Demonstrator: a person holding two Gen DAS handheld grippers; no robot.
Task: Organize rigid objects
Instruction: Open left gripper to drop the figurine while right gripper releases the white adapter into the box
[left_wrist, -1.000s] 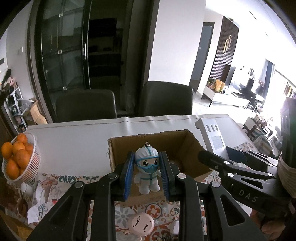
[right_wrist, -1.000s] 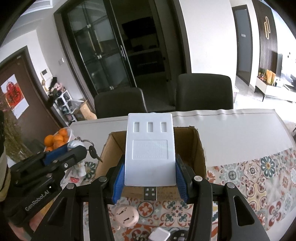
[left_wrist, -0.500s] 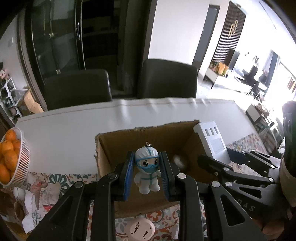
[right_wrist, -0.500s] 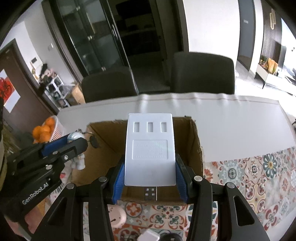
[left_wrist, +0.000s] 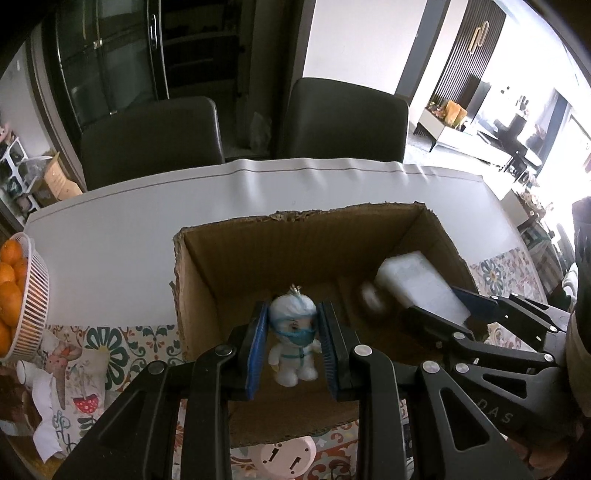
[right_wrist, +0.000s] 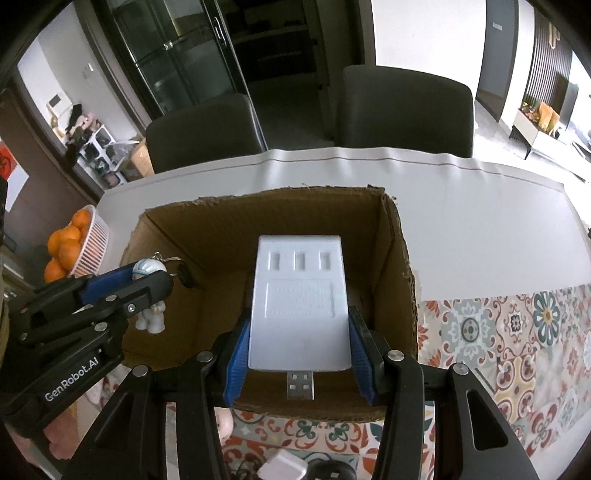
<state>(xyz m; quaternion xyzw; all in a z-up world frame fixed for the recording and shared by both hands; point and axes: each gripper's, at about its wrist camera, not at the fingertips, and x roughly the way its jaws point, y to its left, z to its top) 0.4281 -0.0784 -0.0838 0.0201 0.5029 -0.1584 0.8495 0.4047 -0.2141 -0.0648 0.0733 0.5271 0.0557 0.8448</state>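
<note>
The left gripper (left_wrist: 293, 343) is clamped on a small masked figurine (left_wrist: 294, 338), its blue pads pressing the toy's head from both sides; a keyring and a dark key hang off the top of it, seen from the right wrist view. The right gripper (right_wrist: 298, 354) is closed on a flat white adapter (right_wrist: 298, 306) with three slots at its far end and a metal plug tab at its near end (the pads bite its lower sides). Both loads hang inside the mouth of the cardboard box (left_wrist: 195, 295), the figurine toward the box's left wall, the adapter toward its right wall, neither visibly resting on the floor of the box.

By my reading, two pieces are at the point of delivery but not yet let go. Left to do: release both, then fetch what lies outside the box's near wall, namely a pink round thing (left_wrist: 286, 456), a white cube plug (right_wrist: 282, 467) and a dark item beside it. The basket of oranges (left_wrist: 18, 295) stands well left of the box.

Against the frame a second ago, both grippers have dropped and tipped downward: then the figurine and adapter stood above the box's rim, now they sit below it, and the grips are unchanged.
</note>
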